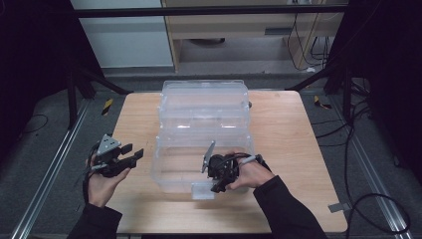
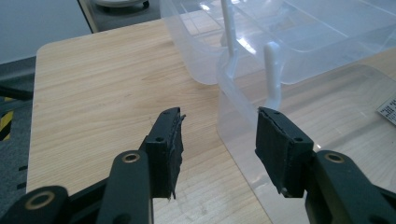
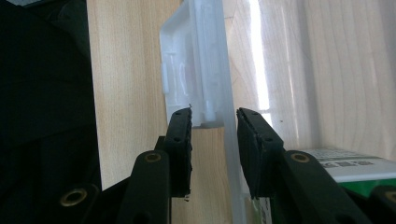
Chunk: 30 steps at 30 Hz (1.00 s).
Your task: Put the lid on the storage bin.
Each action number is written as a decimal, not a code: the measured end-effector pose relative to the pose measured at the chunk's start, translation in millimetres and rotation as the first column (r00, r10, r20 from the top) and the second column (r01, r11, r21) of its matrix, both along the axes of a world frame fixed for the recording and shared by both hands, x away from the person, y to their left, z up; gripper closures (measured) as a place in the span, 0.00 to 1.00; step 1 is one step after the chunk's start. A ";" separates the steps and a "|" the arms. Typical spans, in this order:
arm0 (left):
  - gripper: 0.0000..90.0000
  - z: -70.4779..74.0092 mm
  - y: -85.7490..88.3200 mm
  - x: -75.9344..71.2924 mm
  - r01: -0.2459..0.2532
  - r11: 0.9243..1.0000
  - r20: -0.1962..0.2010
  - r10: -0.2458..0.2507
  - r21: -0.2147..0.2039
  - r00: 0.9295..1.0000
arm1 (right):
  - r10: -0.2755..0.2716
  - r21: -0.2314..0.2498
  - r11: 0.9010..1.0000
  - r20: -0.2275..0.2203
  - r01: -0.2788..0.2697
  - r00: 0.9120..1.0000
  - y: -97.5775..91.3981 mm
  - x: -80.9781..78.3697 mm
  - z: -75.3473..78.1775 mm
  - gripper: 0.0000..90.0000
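A clear plastic box [image 1: 164, 172] stands open in the middle of the wooden table [image 1: 293, 144], its lid [image 1: 204, 97] folded back behind it. My right gripper [image 1: 217, 188] reaches down over the box's front wall. In the right gripper view its jaws [image 3: 214, 119] straddle that wall [image 3: 229, 154] and the lower end of the white latch [image 3: 187, 56], with a pad against each side. My left gripper [image 1: 133, 152] hovers left of the box, open with nothing between its jaws [image 2: 219, 126]. It points at the box's near corner [image 2: 229, 93].
A white printed label [image 2: 387, 109] lies on the box's floor, and it also appears past the right jaw [image 3: 345, 165]. Bare table lies left of the box [image 2: 102, 93]. Black frame legs and cables stand on the grey floor [image 1: 368, 149] around the table.
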<state>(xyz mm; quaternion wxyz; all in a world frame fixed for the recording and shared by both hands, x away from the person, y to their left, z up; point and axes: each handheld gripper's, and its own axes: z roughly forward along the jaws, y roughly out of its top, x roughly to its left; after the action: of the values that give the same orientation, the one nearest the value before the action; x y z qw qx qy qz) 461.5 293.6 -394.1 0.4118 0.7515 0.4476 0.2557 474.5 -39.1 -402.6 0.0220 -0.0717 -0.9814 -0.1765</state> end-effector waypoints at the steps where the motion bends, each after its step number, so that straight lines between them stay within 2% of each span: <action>1: 0.56 0.9 -0.8 0.3 0.003 1.000 0.002 -0.003 -0.007 1.000 | 0.000 0.001 1.000 0.000 0.000 1.000 -0.1 0.0 -0.2 0.73; 8: 0.54 7.6 -6.8 4.9 0.054 0.998 0.019 -0.054 -0.007 0.998 | -0.002 -0.011 1.000 -0.003 0.002 1.000 1.4 0.2 0.0 0.73; 12: 0.54 14.5 -10.2 11.1 0.091 0.996 0.035 -0.092 0.009 0.995 | -0.004 -0.011 1.000 -0.003 0.003 1.000 1.1 -0.1 0.0 0.73; 15: 0.54 26.4 -14.5 19.0 0.132 0.991 0.047 -0.133 0.015 0.990 | -0.002 -0.009 1.000 -0.003 0.002 1.000 0.9 0.0 -0.1 0.74; 20: 0.53 45.1 -18.9 29.1 0.195 0.980 0.070 -0.196 0.026 0.978 | 0.003 -0.007 1.000 -0.005 -0.003 1.000 0.6 0.7 -0.3 0.74; 21: 0.53 48.7 -20.0 32.7 0.218 0.975 0.086 -0.220 0.028 0.972 | 0.001 -0.008 1.000 -0.007 -0.001 1.000 0.7 0.6 -0.2 0.74; 24: 0.52 56.9 -22.2 35.4 0.230 0.973 0.077 -0.231 0.030 0.970 | 0.002 -0.008 1.000 -0.006 -0.002 1.000 0.7 0.6 -0.2 0.74; 26: 0.52 67.6 -27.3 42.8 0.266 0.963 0.080 -0.269 0.053 0.960 | 0.004 -0.005 1.000 -0.004 -0.004 1.000 0.6 0.7 -0.4 0.74; 27: 0.52 70.5 -29.2 45.5 0.278 0.959 0.078 -0.283 0.060 0.956 | 0.005 -0.006 1.000 -0.006 -0.005 1.000 0.5 0.7 -0.3 0.74; 28: 0.51 70.5 -29.2 45.5 0.278 0.959 0.078 -0.283 0.060 0.956 | 0.005 -0.006 1.000 -0.006 -0.005 1.000 0.5 0.7 -0.3 0.74; 30: 0.51 76.0 -34.2 51.2 0.306 0.949 0.075 -0.312 0.081 0.947 | 0.007 -0.006 1.000 -0.003 -0.007 1.000 0.4 0.4 -0.3 0.74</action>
<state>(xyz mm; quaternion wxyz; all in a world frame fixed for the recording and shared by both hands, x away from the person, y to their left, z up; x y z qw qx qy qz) 512.7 259.3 -318.1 0.4398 0.8141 0.2969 0.2358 474.9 -38.7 -402.9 0.0240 -0.0685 -0.9821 -0.1736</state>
